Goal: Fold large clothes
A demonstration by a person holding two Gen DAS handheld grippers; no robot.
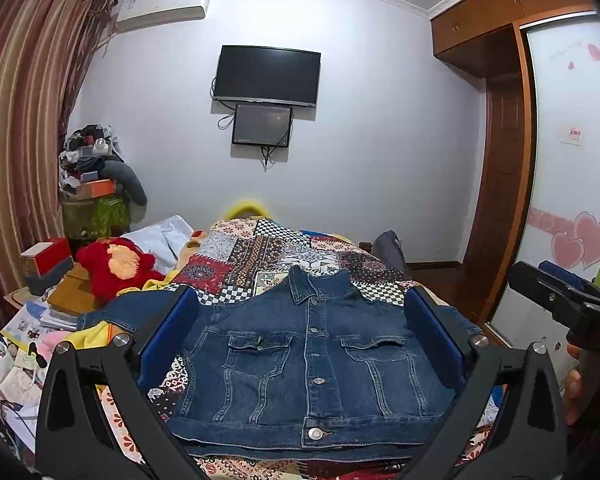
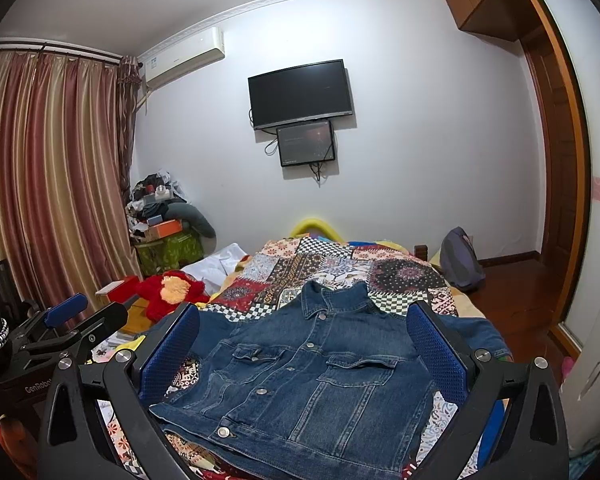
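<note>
A dark blue denim jacket [image 1: 308,364] lies front side up on the patchwork bedspread [image 1: 268,252], buttoned, collar pointing away, sleeves spread to both sides. It also shows in the right wrist view [image 2: 304,384]. My left gripper [image 1: 300,320] is open and empty, hovering above the jacket's chest, its blue pads wide apart. My right gripper [image 2: 304,328] is open and empty too, above the jacket slightly to the right. The right gripper shows at the right edge of the left wrist view [image 1: 560,296]. The left gripper shows at the left edge of the right wrist view [image 2: 72,320].
A red plush toy [image 1: 116,266] and white cloth [image 1: 160,236] lie on the bed's left side. Books and papers [image 1: 32,320] pile up left of the bed. A grey backpack [image 2: 460,260] leans at the bed's far right. A wardrobe [image 1: 572,160] stands on the right.
</note>
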